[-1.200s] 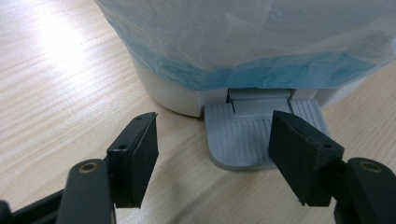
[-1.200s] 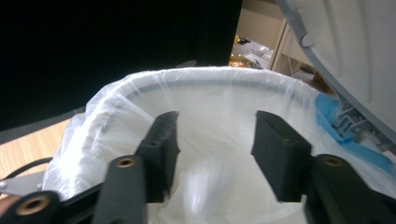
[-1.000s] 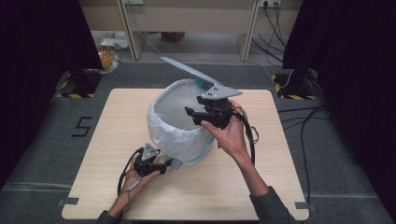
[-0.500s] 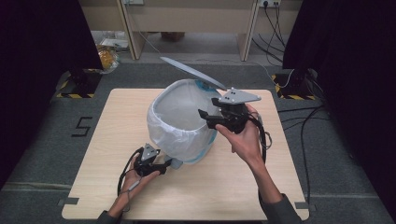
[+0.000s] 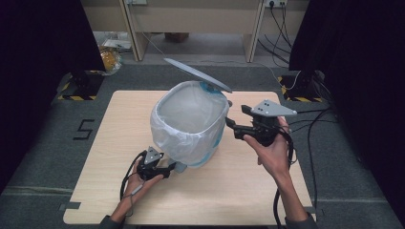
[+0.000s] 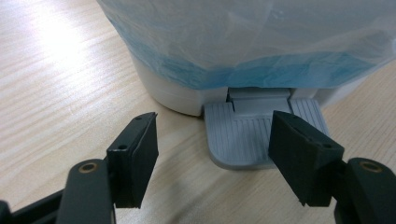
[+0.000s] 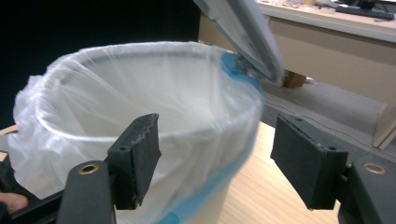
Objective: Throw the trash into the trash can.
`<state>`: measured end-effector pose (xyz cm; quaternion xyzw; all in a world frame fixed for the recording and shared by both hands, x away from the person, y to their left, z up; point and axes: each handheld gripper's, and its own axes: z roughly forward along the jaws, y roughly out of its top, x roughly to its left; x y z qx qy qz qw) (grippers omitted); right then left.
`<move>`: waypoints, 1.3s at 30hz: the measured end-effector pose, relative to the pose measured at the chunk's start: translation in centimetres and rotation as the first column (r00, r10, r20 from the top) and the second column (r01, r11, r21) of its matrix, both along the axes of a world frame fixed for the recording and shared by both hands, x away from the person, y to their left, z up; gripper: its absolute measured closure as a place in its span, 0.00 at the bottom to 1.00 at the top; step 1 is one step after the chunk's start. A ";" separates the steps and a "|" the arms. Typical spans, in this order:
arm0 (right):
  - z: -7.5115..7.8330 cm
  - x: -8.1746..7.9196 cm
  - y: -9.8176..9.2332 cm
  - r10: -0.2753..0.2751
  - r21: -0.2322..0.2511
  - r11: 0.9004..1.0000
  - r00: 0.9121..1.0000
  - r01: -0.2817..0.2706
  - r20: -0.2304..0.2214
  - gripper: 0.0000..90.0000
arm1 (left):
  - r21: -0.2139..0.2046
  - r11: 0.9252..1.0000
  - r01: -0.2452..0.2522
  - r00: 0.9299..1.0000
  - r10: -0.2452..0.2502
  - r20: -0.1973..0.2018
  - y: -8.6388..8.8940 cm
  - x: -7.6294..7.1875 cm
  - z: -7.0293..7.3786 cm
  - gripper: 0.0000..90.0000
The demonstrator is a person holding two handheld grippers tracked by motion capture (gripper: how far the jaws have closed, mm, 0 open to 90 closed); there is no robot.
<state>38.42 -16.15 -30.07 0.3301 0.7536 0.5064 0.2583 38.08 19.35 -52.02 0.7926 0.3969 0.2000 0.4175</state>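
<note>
A white pedal bin point(image 5: 188, 119) lined with a clear bag point(image 7: 140, 93) stands mid-table, its grey lid point(image 5: 198, 75) raised at the back. My left gripper point(image 5: 167, 171) lies low at the bin's front, at the grey ribbed pedal point(image 6: 243, 135). Its jaws stand apart, the right one over the pedal's edge; I cannot tell whether it touches. My right gripper point(image 5: 236, 123) hangs just right of the bin's rim, pointing at it. Its jaws have just been opening and nothing is between them point(image 7: 215, 158); the rim and lid point(image 7: 243, 32) show beyond.
The wooden table point(image 5: 119, 119) has bare room left, right and in front of the bin. Grey carpet surrounds it, with a taped "5" point(image 5: 86, 130) at the left. Cables point(image 5: 310, 129) trail off the right side. A desk point(image 5: 191, 19) stands behind.
My right gripper has drawn away from the bin's rim toward the right, and its jaws stand wider. The left gripper and the raised lid have not moved.
</note>
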 end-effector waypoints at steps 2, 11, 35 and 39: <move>-0.4 -0.2 -0.7 -0.007 -0.002 1.000 1.000 0.007 0.002 0.33 | -0.002 1.000 0.000 1.000 0.000 -0.002 0.0 0.0 0.0 0.36; -2.6 -1.0 -3.6 -0.064 0.016 0.998 0.998 0.064 -0.009 0.28 | -0.001 1.000 0.000 1.000 0.000 -0.001 0.0 0.0 0.0 0.36; -8.0 -2.2 -5.3 -0.108 -0.008 0.994 0.994 0.107 -0.033 0.22 | -0.003 1.000 0.000 1.000 0.000 0.001 0.0 0.0 0.0 0.36; -9.4 -2.7 -5.5 -0.114 0.016 0.993 0.993 0.115 -0.029 0.22 | 0.000 1.000 0.002 1.000 -0.002 0.000 0.0 0.0 0.0 0.36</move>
